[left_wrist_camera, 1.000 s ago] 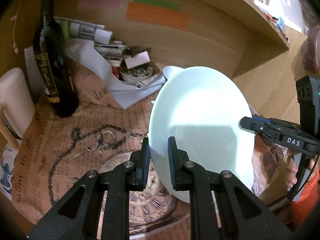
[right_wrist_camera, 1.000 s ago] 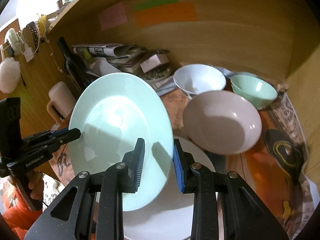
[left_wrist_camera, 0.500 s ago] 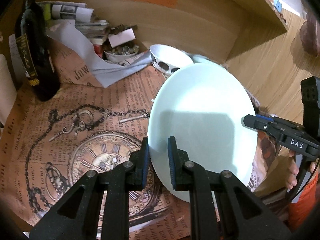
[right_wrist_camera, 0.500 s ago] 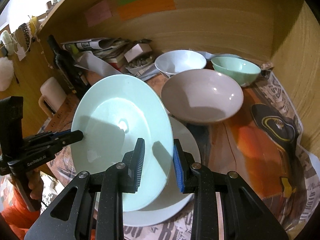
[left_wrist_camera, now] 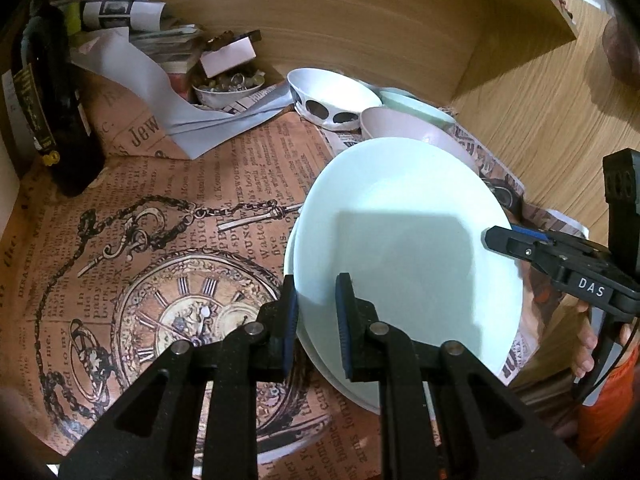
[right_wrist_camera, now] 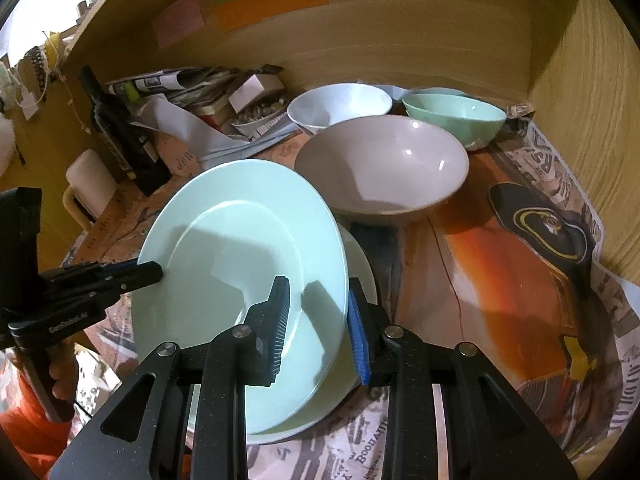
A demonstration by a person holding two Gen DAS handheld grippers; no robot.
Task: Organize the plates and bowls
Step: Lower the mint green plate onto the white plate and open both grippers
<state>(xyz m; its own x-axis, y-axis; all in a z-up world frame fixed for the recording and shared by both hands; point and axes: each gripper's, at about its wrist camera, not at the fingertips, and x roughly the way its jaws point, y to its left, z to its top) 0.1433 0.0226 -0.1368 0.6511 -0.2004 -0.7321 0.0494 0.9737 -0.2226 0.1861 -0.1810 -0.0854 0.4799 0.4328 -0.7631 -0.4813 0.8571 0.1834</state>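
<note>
A pale mint-green plate (left_wrist_camera: 404, 240) (right_wrist_camera: 240, 248) hangs tilted, held by opposite rims. My left gripper (left_wrist_camera: 316, 284) is shut on its near-left rim and shows in the right wrist view as a black tip (right_wrist_camera: 156, 270). My right gripper (right_wrist_camera: 318, 286) is shut on the opposite rim, and its tip (left_wrist_camera: 496, 238) shows in the left wrist view. Right under the held plate a white plate (right_wrist_camera: 360, 260) lies flat on the table. Behind stand a pinkish bowl (right_wrist_camera: 384, 168), a white bowl (right_wrist_camera: 340, 104) with black spots outside (left_wrist_camera: 332, 96), and a mint-green bowl (right_wrist_camera: 456, 114).
Printed paper (left_wrist_camera: 180, 184) covers the table. A dark bottle (left_wrist_camera: 48, 112) stands at the far left, beside a white mug (right_wrist_camera: 88, 180). Newspapers (left_wrist_camera: 132, 12) and a small dish of trinkets (left_wrist_camera: 228, 84) crowd the back. Wooden walls (right_wrist_camera: 400, 40) close the back and right.
Both grippers have sunk and moved forward with the green plate, which now hangs lower and flatter, close over the white plate. The bowls have not moved.
</note>
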